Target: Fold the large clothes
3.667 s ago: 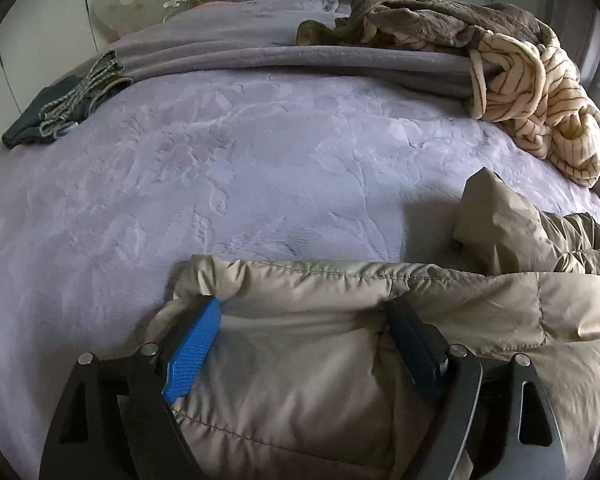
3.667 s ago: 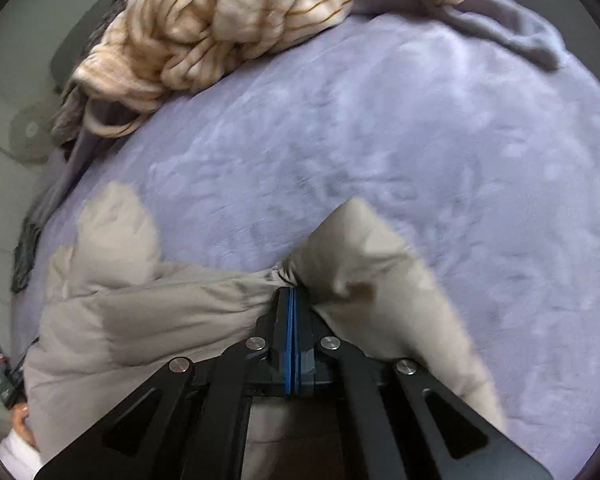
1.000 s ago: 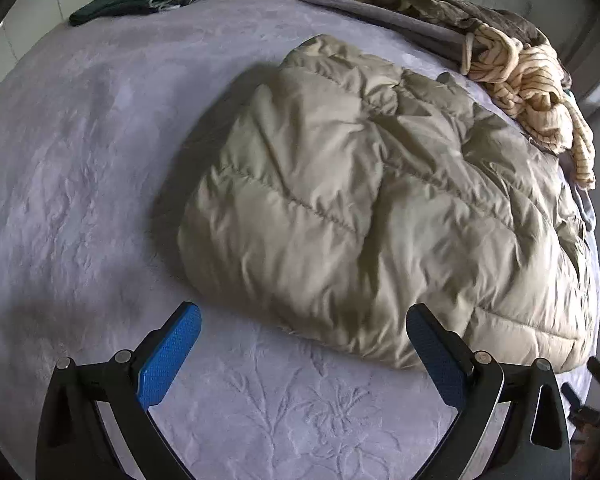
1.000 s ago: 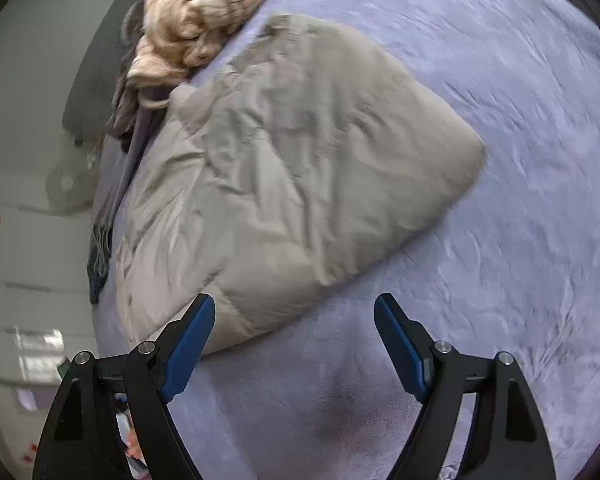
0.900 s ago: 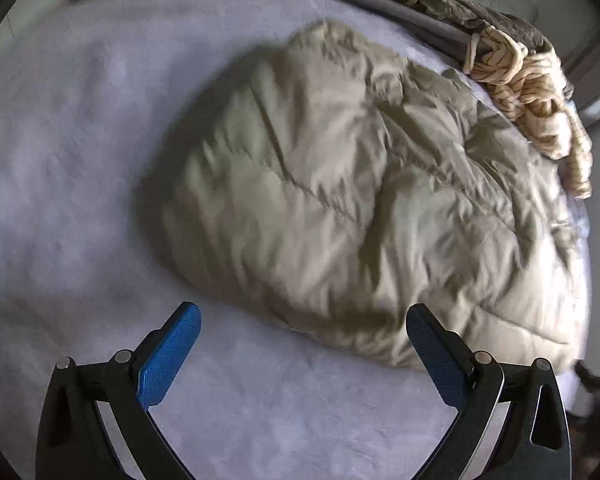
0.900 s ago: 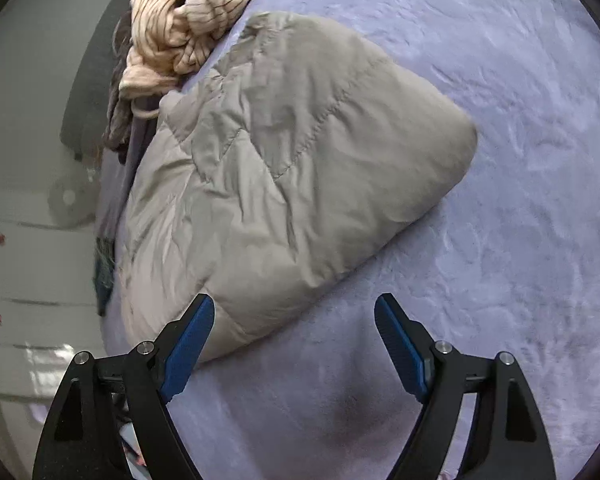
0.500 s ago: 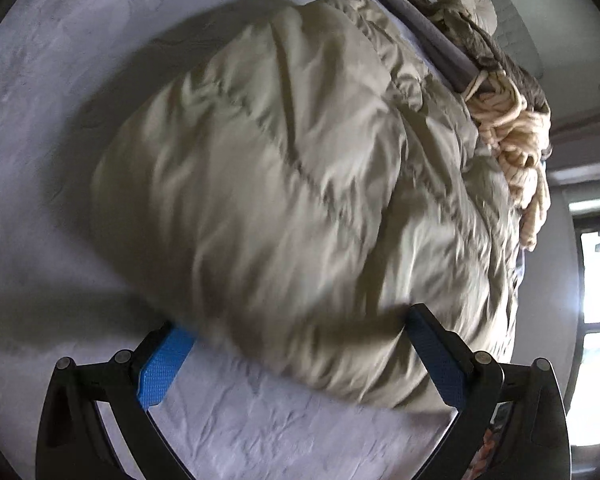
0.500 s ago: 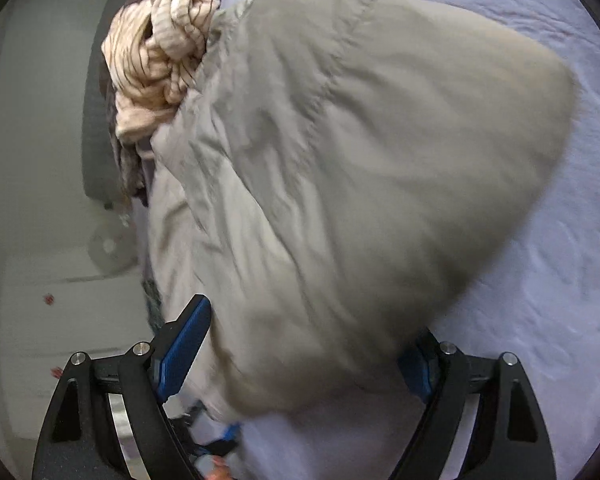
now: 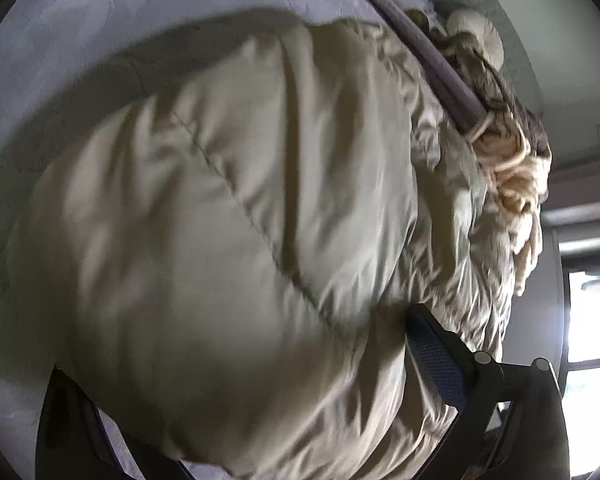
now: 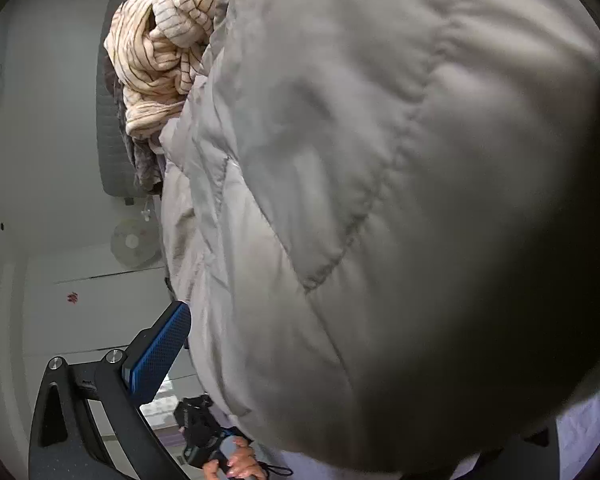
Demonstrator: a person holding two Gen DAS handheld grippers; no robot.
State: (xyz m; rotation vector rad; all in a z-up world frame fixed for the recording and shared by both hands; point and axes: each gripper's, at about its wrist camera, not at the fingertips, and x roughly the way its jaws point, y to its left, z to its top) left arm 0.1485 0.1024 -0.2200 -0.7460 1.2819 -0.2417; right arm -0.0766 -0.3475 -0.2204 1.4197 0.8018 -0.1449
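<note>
Jacket, one puffy beige bundle, lying on the bed, filling both views. Left gripper closing around its edge; right gripper opening astride it, perhaps not pressing. One striped blanket beyond.

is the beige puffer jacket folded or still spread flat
Folded: the puffer jacket lies as a thick, rounded bundle on the bed, no sleeves spread out.

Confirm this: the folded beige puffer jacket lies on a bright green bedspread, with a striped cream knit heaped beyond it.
Not quite. The left wrist view shows the bedspread is pale lavender-grey, not bright green. The rest holds: the folded beige puffer jacket lies on it, with the striped cream knit heaped beyond it.
</note>
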